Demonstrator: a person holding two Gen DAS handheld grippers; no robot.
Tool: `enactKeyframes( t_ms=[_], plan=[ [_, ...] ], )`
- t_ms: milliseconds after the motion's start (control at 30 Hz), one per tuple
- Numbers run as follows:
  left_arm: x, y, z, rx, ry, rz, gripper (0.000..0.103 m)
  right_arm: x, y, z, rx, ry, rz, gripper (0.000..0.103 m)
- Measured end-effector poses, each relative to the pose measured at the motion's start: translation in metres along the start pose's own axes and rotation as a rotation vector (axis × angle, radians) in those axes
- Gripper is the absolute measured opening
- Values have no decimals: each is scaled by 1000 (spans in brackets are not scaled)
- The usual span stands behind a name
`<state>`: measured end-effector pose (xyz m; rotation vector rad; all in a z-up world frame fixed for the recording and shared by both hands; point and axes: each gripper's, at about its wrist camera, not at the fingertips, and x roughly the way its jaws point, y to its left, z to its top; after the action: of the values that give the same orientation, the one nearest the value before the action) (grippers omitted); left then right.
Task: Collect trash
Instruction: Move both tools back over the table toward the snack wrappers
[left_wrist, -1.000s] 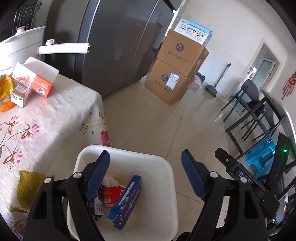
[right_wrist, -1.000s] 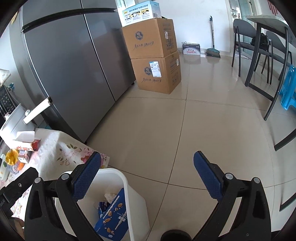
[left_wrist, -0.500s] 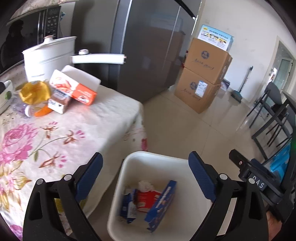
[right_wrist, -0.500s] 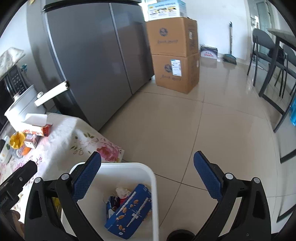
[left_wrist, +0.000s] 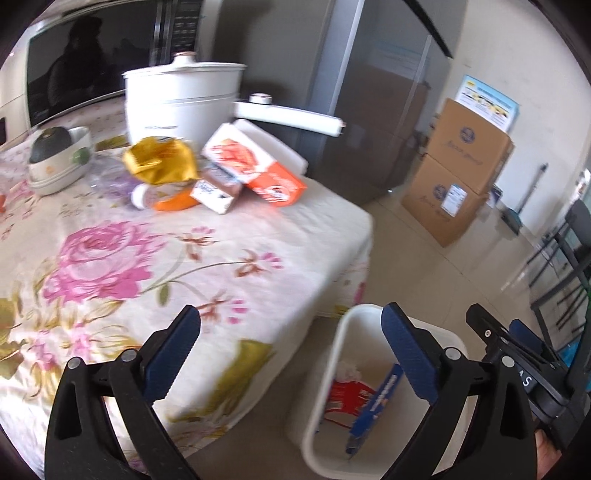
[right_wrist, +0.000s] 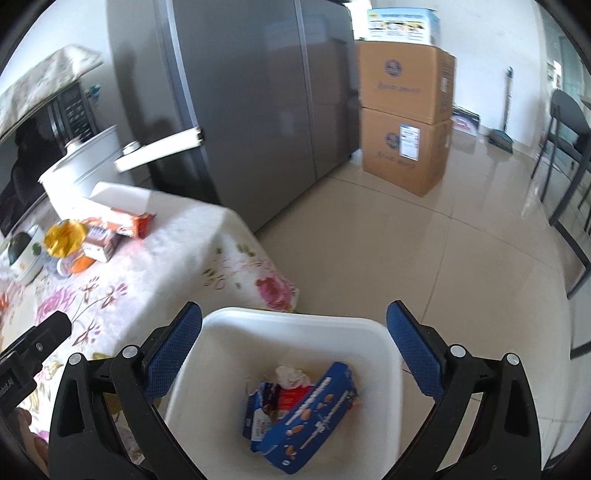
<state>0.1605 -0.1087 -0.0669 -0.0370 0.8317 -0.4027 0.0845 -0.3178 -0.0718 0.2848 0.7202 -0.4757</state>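
My left gripper (left_wrist: 290, 347) is opening wide and holds nothing. My right gripper (right_wrist: 294, 343) is wide open and empty above the white bin (right_wrist: 384, 339), with a blue box (right_wrist: 314, 413) inside.

we're in a home kitchen-dining room here: tall steel fridge (right_wrist: 258, 92), microwave (left_wrist: 92, 66), white cooker pot (left_wrist: 181, 99) on a floral tablecloth (left_wrist: 147, 258), tiled floor (right_wrist: 424, 258), stacked cardboard boxes (right_wrist: 404, 118), dining chairs (right_wrist: 565, 122).

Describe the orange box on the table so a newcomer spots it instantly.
Start at the floral tablecloth, then go to the trash heap in front of the white pot. The orange box lies at the heap's fridge-side end, the largest item, flap open.
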Motion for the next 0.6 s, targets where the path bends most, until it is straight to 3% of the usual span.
enactKeyframes(
  t_ms=[267, 433, 600],
  plan=[
    [-11, 52, 1, -90, -5, 61, 96, 13, 63, 6, -177, 19, 37, 96],
    [-23, 104, 4, -196, -19, 116, 96, 22, 110, 20, -235, 33, 88, 96],
    [-44, 159, 8, -337, -66, 162, 96, 21, 182, 39, -292, 19, 167, 96]
  ],
)
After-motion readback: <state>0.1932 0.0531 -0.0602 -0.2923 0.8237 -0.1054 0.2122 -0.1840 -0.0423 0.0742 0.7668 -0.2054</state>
